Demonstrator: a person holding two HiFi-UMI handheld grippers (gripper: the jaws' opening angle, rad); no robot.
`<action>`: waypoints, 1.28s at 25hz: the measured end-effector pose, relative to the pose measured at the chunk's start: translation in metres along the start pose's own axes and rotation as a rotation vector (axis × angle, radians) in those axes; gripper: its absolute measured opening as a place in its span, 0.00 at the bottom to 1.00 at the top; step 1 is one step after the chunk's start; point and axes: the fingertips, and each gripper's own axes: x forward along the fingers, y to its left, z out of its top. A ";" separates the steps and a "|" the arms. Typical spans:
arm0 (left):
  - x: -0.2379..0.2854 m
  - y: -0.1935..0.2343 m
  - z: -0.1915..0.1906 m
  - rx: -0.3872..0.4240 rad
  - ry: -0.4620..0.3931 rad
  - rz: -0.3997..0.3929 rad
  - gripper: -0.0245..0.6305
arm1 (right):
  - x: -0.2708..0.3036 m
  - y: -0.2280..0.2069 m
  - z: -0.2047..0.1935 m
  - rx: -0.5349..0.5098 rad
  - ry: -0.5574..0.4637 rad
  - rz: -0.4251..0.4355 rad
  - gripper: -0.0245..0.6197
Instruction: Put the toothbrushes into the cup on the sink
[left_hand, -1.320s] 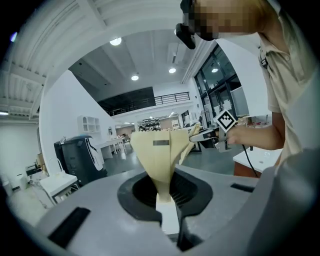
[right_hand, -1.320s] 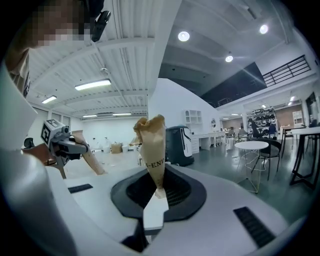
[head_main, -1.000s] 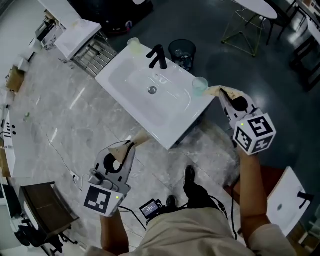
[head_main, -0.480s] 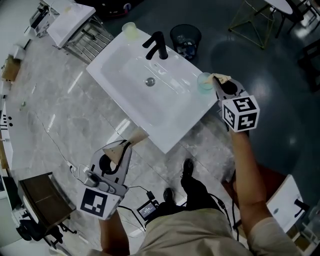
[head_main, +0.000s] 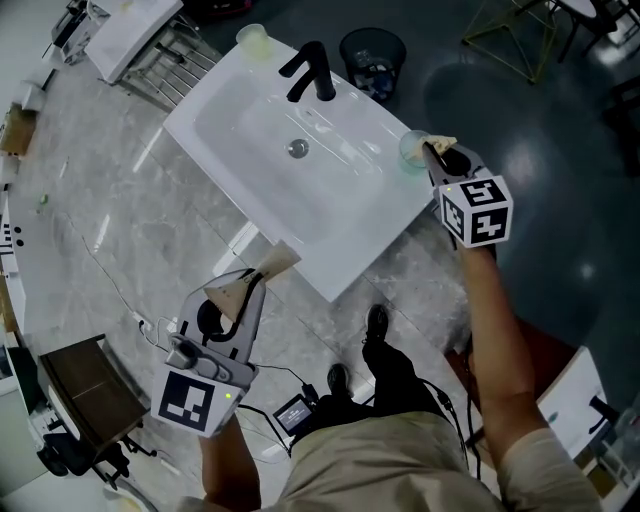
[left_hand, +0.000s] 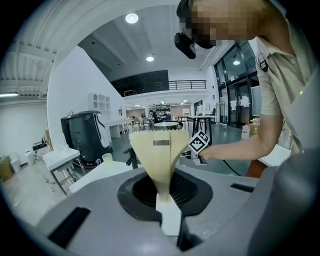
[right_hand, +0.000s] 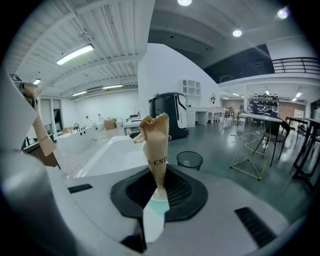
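Observation:
A white sink (head_main: 250, 170) with a black tap (head_main: 310, 72) stands on the marble floor. A clear greenish cup (head_main: 411, 150) sits on its right corner. My right gripper (head_main: 440, 152) is shut on a toothbrush (right_hand: 156, 150) with a tan paper wrapper over a white and teal handle. The wrapped tip touches the cup's right rim. My left gripper (head_main: 248, 287) hovers near the sink's front edge, shut on a second paper-wrapped toothbrush (left_hand: 160, 157) with a white handle. Another pale cup (head_main: 252, 38) stands on the sink's far left corner.
A black bin (head_main: 372, 52) stands behind the sink. A white cabinet with a metal rack (head_main: 150, 40) is at the far left, a dark stool (head_main: 70, 390) at lower left. The person's shoes (head_main: 375, 345) are just in front of the sink.
The sink and cup have slid up the head view. My right gripper has risen with them, keeping its wrapped tip at the cup's rim. The left gripper has hardly moved.

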 end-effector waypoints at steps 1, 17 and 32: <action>-0.001 0.001 -0.001 -0.001 0.002 0.001 0.09 | 0.001 0.001 -0.002 -0.002 0.004 -0.001 0.08; -0.012 0.004 0.011 0.018 -0.025 0.019 0.09 | -0.018 0.006 -0.001 -0.015 -0.010 -0.048 0.36; -0.062 0.001 0.088 0.089 -0.137 0.059 0.09 | -0.161 0.095 0.060 -0.034 -0.152 0.042 0.37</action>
